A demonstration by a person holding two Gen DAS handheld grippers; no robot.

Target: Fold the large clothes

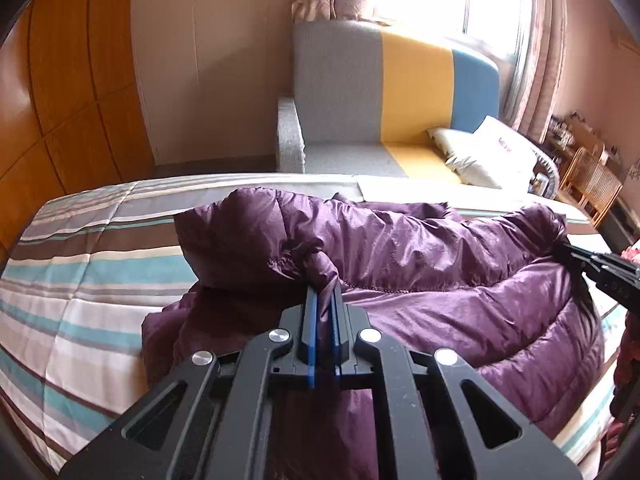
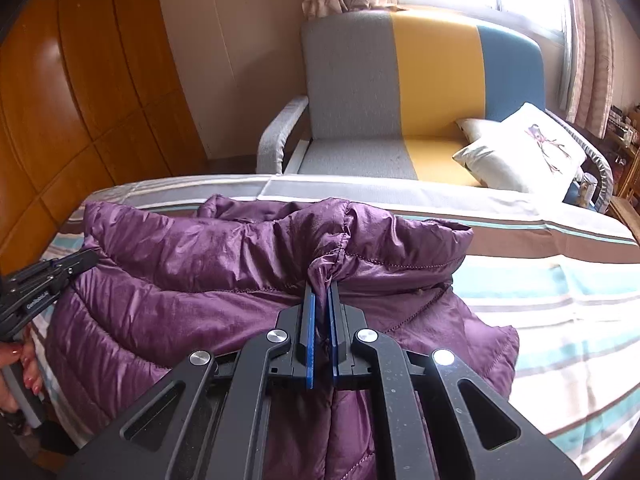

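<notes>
A purple quilted down jacket [image 1: 420, 256] lies across a striped bed [image 1: 80, 264]; it also shows in the right wrist view [image 2: 208, 272]. My left gripper [image 1: 325, 290] is shut on a pinched fold of the jacket near its left end. My right gripper [image 2: 321, 286] is shut on a fold near the jacket's right end, and shows from the side in the left wrist view [image 1: 568, 250]. The left gripper appears at the left edge of the right wrist view [image 2: 88, 258]. The jacket's upper layer is lifted and folded over between the two grips.
The striped bedspread [image 2: 552, 288] reaches left and right of the jacket. A grey, yellow and blue sofa [image 1: 400, 92] with white pillows [image 2: 528, 152] stands behind the bed. A wooden wardrobe [image 1: 68, 92] is at left, wicker chairs [image 1: 592, 188] at far right.
</notes>
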